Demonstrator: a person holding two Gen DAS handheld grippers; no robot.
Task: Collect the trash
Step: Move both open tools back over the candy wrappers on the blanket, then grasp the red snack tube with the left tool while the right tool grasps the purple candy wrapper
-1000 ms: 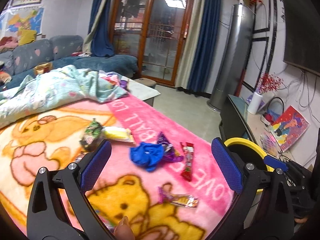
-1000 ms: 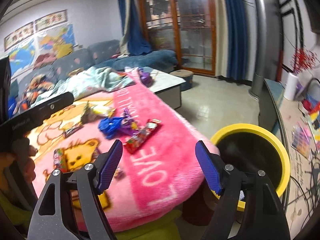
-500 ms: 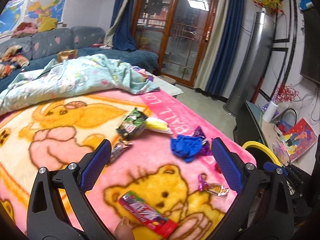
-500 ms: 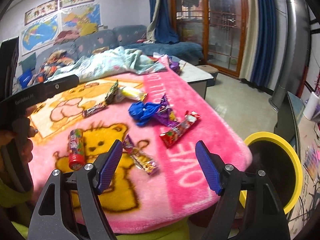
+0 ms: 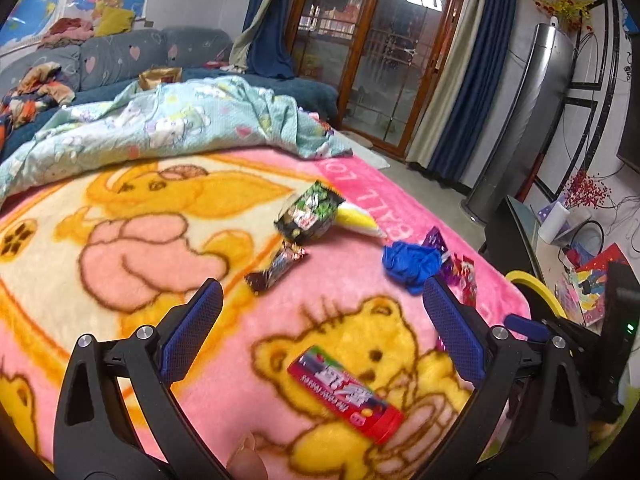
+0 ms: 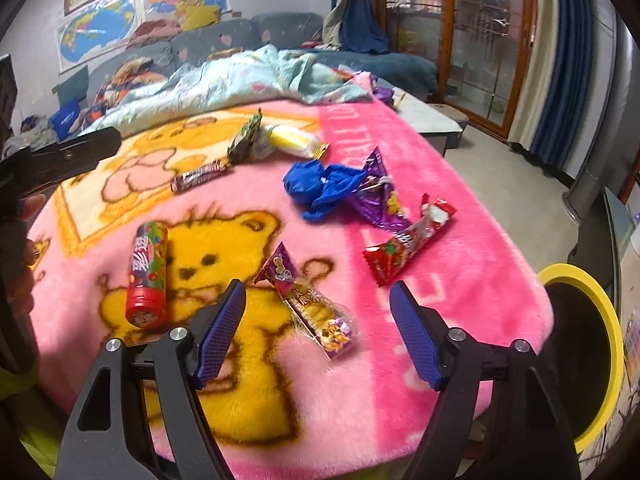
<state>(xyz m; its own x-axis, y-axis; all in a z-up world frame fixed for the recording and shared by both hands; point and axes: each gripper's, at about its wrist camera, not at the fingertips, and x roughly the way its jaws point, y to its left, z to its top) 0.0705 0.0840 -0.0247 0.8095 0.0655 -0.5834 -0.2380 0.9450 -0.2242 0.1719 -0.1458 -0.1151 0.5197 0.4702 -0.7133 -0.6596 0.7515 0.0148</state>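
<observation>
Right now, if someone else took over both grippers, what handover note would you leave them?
Left gripper: open, empty, above the red candy tube.
Right gripper: open, empty, above the purple snack wrapper.
On the pink blanket: red wrapper, crumpled blue bag, purple foil wrapper, dark candy bar, green packet, yellow packet.
Yellow-rimmed bin stands beside the blanket's right edge.
Done: nothing held; the bin's contents cannot be seen.
Left: pick up each piece and drop it in the bin.

Grey sofa under wall maps; wood-framed glass doors between blue curtains; grey floor.
</observation>
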